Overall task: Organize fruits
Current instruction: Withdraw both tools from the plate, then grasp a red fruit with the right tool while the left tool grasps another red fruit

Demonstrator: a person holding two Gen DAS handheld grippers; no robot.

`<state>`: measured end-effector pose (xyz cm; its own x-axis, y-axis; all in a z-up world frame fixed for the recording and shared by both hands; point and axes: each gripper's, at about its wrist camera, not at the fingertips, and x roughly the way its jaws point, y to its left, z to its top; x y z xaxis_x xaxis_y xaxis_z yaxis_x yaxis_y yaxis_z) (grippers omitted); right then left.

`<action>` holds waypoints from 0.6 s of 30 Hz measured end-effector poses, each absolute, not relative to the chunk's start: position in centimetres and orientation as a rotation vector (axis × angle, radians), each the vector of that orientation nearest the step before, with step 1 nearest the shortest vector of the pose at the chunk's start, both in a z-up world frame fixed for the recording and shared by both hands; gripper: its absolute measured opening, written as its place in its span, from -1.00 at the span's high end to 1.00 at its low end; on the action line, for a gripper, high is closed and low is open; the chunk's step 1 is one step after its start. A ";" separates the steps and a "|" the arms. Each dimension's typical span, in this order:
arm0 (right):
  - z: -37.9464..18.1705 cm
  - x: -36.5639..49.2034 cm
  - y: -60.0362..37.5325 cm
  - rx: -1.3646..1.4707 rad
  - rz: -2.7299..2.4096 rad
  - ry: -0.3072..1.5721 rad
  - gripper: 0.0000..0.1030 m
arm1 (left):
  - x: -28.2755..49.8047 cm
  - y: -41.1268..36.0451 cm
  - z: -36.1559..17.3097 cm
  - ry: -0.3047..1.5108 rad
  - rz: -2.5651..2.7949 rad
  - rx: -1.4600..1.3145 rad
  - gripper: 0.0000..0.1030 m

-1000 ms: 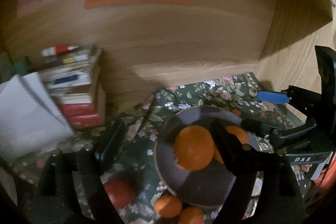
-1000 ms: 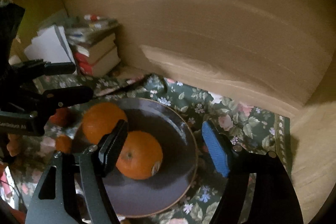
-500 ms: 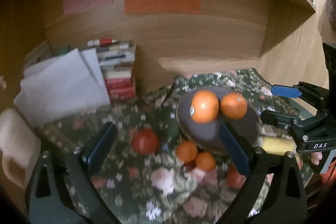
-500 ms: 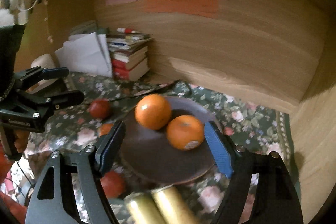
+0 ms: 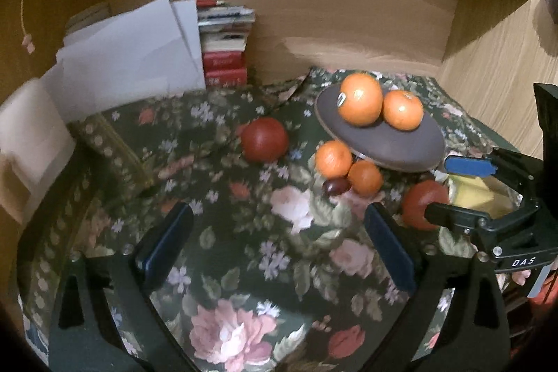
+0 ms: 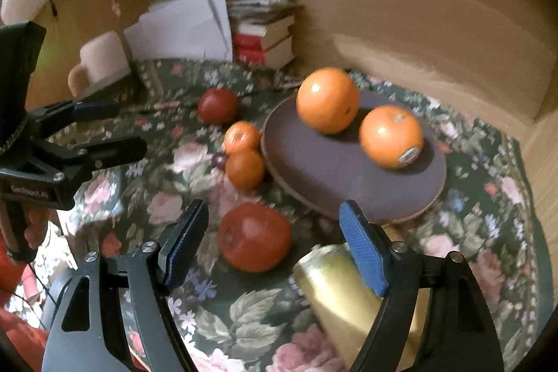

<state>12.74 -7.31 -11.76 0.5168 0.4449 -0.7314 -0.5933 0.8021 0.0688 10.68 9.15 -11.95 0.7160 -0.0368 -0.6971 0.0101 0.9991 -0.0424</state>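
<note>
Two big oranges (image 6: 327, 100) (image 6: 390, 136) sit touching on the dark plate (image 6: 352, 183), the right one wearing a sticker. Off the plate, just left of its rim on the floral cloth (image 5: 244, 232), two small oranges (image 5: 333, 158) (image 5: 365, 177) huddle together with a dark grape (image 5: 336, 186) tucked against them. One red apple (image 5: 265, 139) lies farther left, apart from the rest. Another red apple (image 6: 254, 236) lies near the camera, right between the fingers of the right gripper (image 6: 275, 244), jaws wide apart and holding nothing. A yellow can (image 6: 343, 298) lies on its side beside that apple, partly behind the blue finger pad. The left gripper (image 5: 275, 244) hangs over bare cloth, also spread and empty. At the far left: stacked books (image 5: 225, 47), white papers (image 5: 139, 54), a cream mug (image 6: 99, 63).
</note>
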 end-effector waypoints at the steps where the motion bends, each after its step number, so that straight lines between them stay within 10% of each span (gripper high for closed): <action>1: -12.0 12.8 -7.2 -0.196 0.633 0.826 -0.44 | 10.6 9.3 -12.1 0.773 -0.024 -0.037 -0.94; 18: -13.2 13.8 -5.3 -0.317 0.616 0.900 0.09 | 13.2 11.6 -13.3 0.779 -0.011 -0.051 -0.94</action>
<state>13.79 -5.27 -13.25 0.4669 0.3639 -0.8060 -0.6196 0.7849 -0.0045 13.17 11.58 -13.27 0.7117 -0.0285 -0.7019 -0.0090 0.9987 -0.0498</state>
